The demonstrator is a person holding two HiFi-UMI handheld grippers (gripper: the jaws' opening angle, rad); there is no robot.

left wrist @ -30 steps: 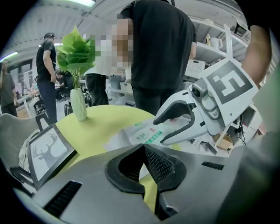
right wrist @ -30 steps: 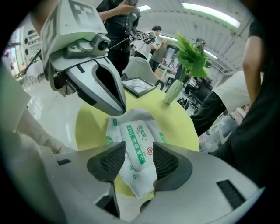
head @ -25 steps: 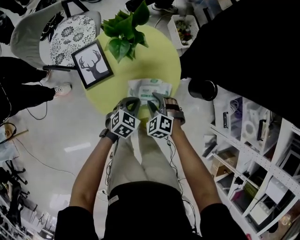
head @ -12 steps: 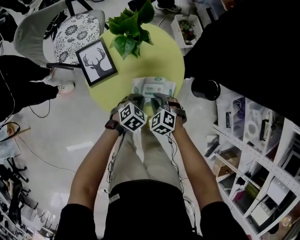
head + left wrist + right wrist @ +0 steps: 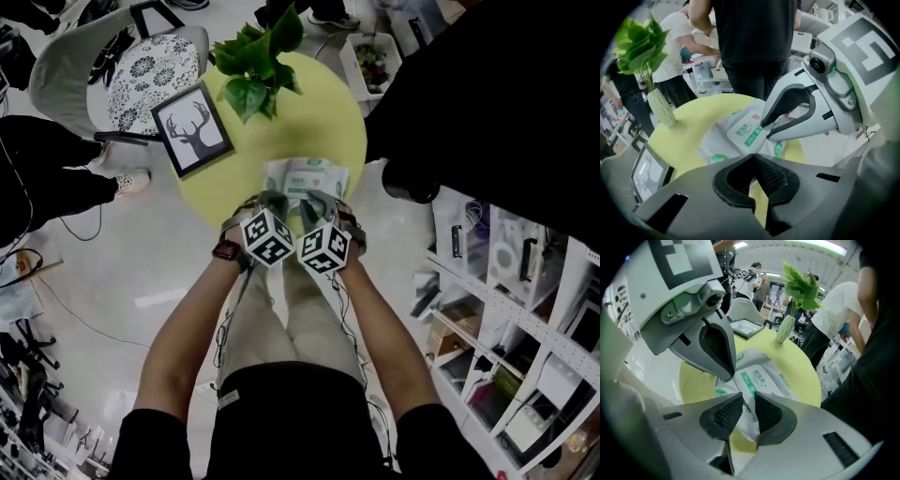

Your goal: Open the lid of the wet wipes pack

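The wet wipes pack (image 5: 306,177), white with green print, lies on the round yellow-green table (image 5: 337,112), its lid label flat. In the left gripper view the pack (image 5: 740,133) is just beyond my left gripper (image 5: 753,157). Those jaws meet at the tips by the pack's near left edge, and I see nothing gripped. My right gripper (image 5: 747,398) has the pack's (image 5: 761,376) near edge between its pads and is shut on it. From the head view both grippers, left (image 5: 272,200) and right (image 5: 314,200), point steeply down side by side at the pack's near edge.
A potted plant (image 5: 255,61) and a framed deer picture (image 5: 192,129) stand at the table's far left. A chair with a patterned cushion (image 5: 141,66) is beyond it. A black bin (image 5: 410,178) and white shelves (image 5: 506,309) are at the right. People (image 5: 750,42) stand behind the table.
Both grippers rolled and their marker cubes drew closer together. The left one shifted slightly toward the pack. The right jaws closed onto the pack's near edge.
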